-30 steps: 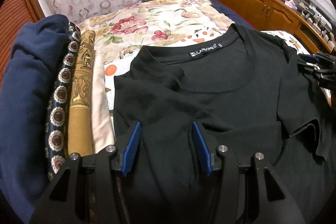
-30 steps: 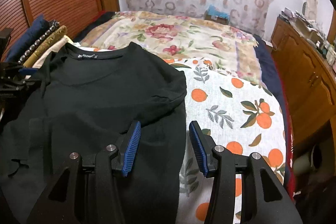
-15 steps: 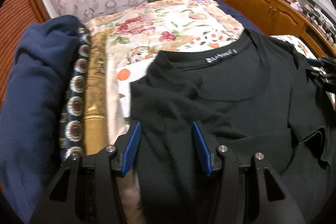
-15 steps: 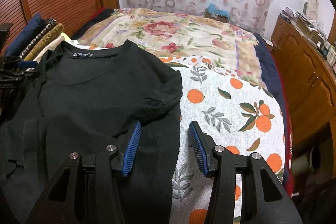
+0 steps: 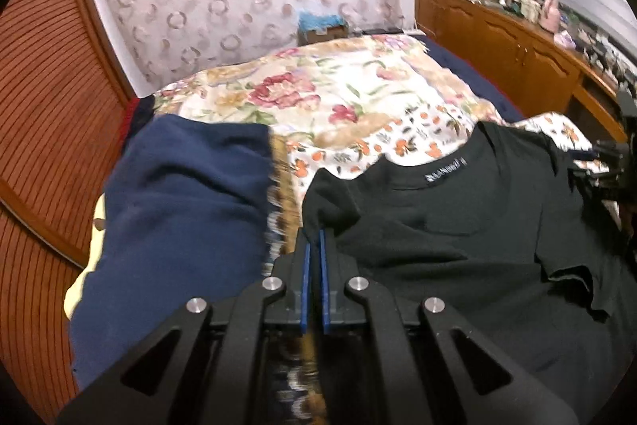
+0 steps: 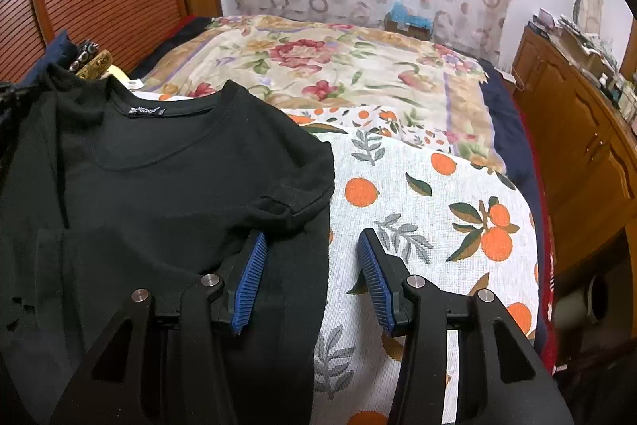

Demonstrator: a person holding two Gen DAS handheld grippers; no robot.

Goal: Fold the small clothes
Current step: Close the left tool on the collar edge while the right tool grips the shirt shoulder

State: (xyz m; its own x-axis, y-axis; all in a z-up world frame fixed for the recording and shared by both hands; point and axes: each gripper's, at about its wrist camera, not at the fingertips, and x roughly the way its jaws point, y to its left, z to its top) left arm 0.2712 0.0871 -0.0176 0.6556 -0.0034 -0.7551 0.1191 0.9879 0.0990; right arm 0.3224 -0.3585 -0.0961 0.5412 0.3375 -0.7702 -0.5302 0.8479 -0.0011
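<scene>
Left gripper (image 5: 313,237) pinches the black T-shirt (image 5: 458,234) at its left sleeve edge; right gripper (image 6: 314,257) stands spread over the right side seam, untouching. Shirt lies on the orange-print sheet (image 6: 418,194); looks light, limp, best taken at hems and shoulders.

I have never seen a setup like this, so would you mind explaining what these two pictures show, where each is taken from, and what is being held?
No robot here: a person carries a two-finger gripper in each hand, each with a fisheye camera looking along its fingers. One picture is from the left gripper's camera, the other from the right's. Both look down at a bed with an orange-print sheet and a floral cover. On it lies a black T-shirt, with a stack of folded clothes, navy on top, beside it. The left gripper is shut, its blue pads pinching the shirt's edge near one shoulder. The right gripper is open, straddling the shirt's other side edge without gripping.
</scene>
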